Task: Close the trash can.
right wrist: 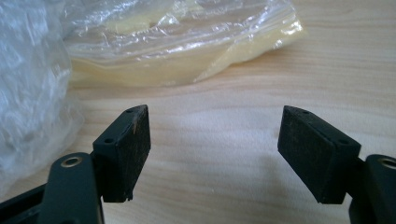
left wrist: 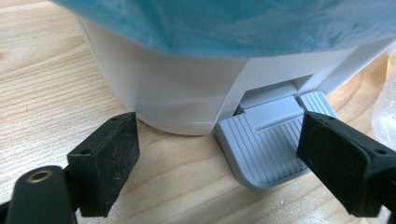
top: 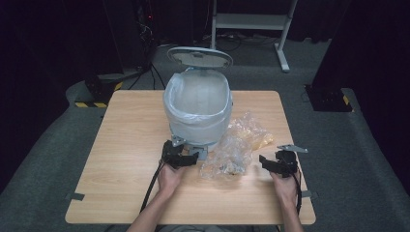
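A white pedal bin (top: 197, 104) with a pale blue liner stands mid-table, its lid (top: 199, 56) tipped up behind it. Its grey ribbed pedal (left wrist: 266, 147) juts out at the front base. My left gripper (top: 183, 157) is open right at that pedal, one jaw over the pedal's right edge, the other beside the bin wall (left wrist: 163, 88). Crumpled clear plastic bags (top: 237, 145) lie right of the bin, one yellowish (right wrist: 187, 51). My right gripper (top: 270, 163) is open just off their right side, nothing between its jaws.
The wooden table (top: 125, 145) has bare room at left and along the front. The table's right edge runs close to my right hand (top: 284, 186). Dark floor, cables and a white frame (top: 251, 21) lie beyond the far edge.
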Tool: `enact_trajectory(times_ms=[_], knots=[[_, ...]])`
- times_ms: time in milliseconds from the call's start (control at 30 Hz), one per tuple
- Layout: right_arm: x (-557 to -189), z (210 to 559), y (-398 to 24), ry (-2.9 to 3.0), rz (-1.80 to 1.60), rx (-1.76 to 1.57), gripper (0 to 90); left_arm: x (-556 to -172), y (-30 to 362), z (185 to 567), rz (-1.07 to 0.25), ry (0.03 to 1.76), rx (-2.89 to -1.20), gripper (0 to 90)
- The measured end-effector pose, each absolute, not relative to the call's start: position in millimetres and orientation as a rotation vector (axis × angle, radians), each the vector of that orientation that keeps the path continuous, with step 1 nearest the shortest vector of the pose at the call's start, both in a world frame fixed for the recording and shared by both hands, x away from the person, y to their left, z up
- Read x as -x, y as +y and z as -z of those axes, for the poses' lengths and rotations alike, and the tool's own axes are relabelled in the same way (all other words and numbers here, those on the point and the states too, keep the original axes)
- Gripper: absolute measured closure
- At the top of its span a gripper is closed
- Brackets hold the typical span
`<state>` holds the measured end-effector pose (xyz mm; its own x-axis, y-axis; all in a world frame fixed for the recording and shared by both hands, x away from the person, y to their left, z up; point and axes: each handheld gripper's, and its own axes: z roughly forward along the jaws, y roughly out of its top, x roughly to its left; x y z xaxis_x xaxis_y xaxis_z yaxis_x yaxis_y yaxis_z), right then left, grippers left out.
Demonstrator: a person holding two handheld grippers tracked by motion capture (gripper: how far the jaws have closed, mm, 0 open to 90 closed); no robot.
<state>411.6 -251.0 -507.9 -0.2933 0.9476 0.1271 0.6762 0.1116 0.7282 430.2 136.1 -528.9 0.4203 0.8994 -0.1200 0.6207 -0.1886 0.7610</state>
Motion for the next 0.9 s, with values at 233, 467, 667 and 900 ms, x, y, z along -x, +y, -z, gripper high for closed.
enact_trajectory(times_ms=[233, 467, 667, 900], knots=[[-425.5, 498.8, -241.0, 2.046, -0.996, -1.566, 26.1, -430.4, 136.2, 529.0, -0.457, 1.293, -1.907, 13.0], [-441.9, 486.4, -231.9, 2.048, -0.98, -1.552, 26.9, -430.4, 136.3, 529.0, -0.456, 1.293, -1.907, 13.0], [-453.9, 477.0, -225.6, 2.038, -0.972, -1.556, 27.8, -430.5, 136.3, 529.0, -0.455, 1.293, -1.906, 13.0], [-469.0, 474.2, -214.1, 2.061, -0.956, -1.557, 28.2, -430.5, 136.3, 529.0, -0.454, 1.293, -1.906, 13.0]])
